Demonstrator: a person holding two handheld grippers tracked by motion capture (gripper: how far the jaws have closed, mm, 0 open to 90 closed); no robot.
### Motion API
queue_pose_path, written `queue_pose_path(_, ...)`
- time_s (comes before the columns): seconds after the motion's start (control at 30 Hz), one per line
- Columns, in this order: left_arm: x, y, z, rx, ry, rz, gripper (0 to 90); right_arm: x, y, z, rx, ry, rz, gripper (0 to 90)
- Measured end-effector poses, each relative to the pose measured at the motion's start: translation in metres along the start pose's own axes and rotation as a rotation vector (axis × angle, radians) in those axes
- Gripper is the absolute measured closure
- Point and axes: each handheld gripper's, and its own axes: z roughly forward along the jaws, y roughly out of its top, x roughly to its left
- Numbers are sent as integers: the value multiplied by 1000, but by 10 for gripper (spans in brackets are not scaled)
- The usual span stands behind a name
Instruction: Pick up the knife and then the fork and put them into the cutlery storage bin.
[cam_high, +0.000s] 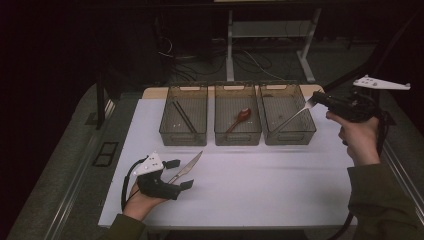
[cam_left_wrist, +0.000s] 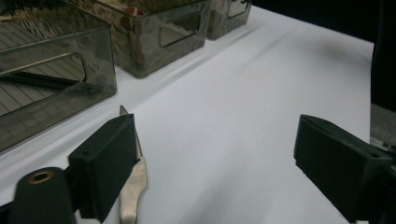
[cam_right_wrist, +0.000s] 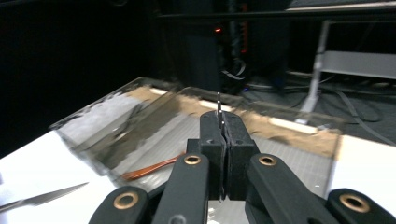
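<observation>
My left tool (cam_high: 176, 174) stands with jaws apart on the white worktop (cam_high: 260, 185); the flat steel knife (cam_high: 186, 167) lies free between them, beside one pad. My right tool (cam_high: 314, 100) is clamped on a thin, probably metal fork (cam_high: 294, 116), slanting over the right-hand clear ribbed bin (cam_high: 288, 135). A red spoon (cam_high: 241, 118) lies in the middle bin (cam_high: 238, 136).
</observation>
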Motion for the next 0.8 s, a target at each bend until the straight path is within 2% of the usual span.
queue_pose_path(0.13,1,-2,0,12,24,8,36,-14,6,8,26,-67,-16,876)
queue_pose_path(0.2,3,-2,0,9,32,-6,2,-19,8,13,43,-85,-12,876)
queue_pose_path(0.33,4,-3,0,7,35,-17,0,-27,9,28,75,-105,-14,875)
queue_pose_path(0.6,4,-2,1,16,23,-15,0,-35,-3,65,178,-105,9,876)
queue_pose_path(0.8,3,-2,1,13,15,-19,0,-41,-13,81,228,-94,26,875)
